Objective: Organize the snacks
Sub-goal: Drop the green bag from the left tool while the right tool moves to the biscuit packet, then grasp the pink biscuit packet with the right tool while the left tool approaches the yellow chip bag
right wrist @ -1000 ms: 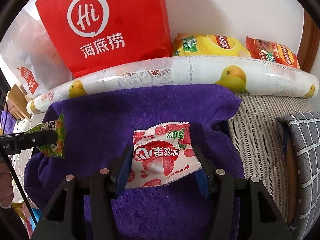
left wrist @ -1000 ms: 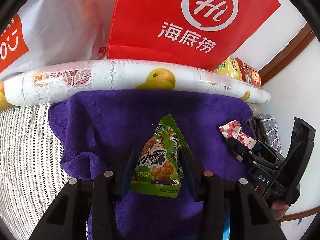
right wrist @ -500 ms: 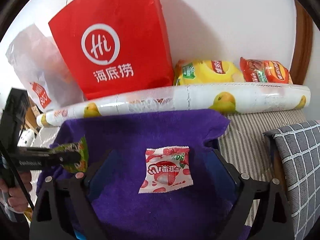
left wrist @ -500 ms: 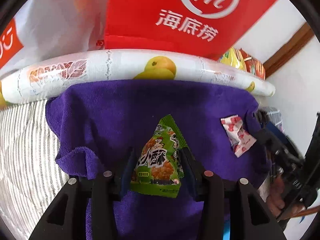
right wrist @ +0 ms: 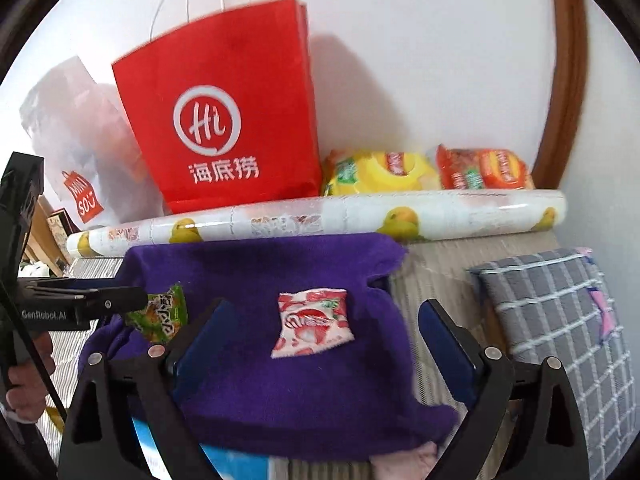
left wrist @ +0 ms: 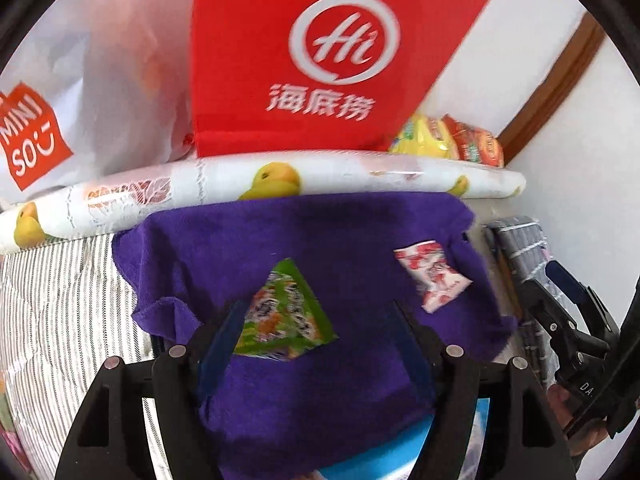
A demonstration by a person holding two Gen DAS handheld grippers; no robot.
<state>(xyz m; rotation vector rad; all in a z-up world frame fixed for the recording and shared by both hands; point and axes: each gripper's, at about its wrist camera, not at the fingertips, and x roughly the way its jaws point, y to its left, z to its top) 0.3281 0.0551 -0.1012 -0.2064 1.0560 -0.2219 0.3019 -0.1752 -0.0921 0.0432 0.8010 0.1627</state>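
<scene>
Looking down, we see both claws let go, their jaws just spread wide: our left gripper (left wrist: 320, 344) has the green snack (left wrist: 282, 318) lying loose by its left finger, and our right gripper (right wrist: 320, 344) sits behind the pink snack (right wrist: 312, 322). Both snacks rest on the purple towel (right wrist: 256, 272), the pink one lying straight ahead of our right claw, its long side running across.

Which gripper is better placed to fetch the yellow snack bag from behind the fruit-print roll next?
Probably the right gripper: its jaws are open and clear of the strawberry packet, and the yellow snack bag lies on its side. The left gripper, just opened, has the green packet against one finger.
</scene>
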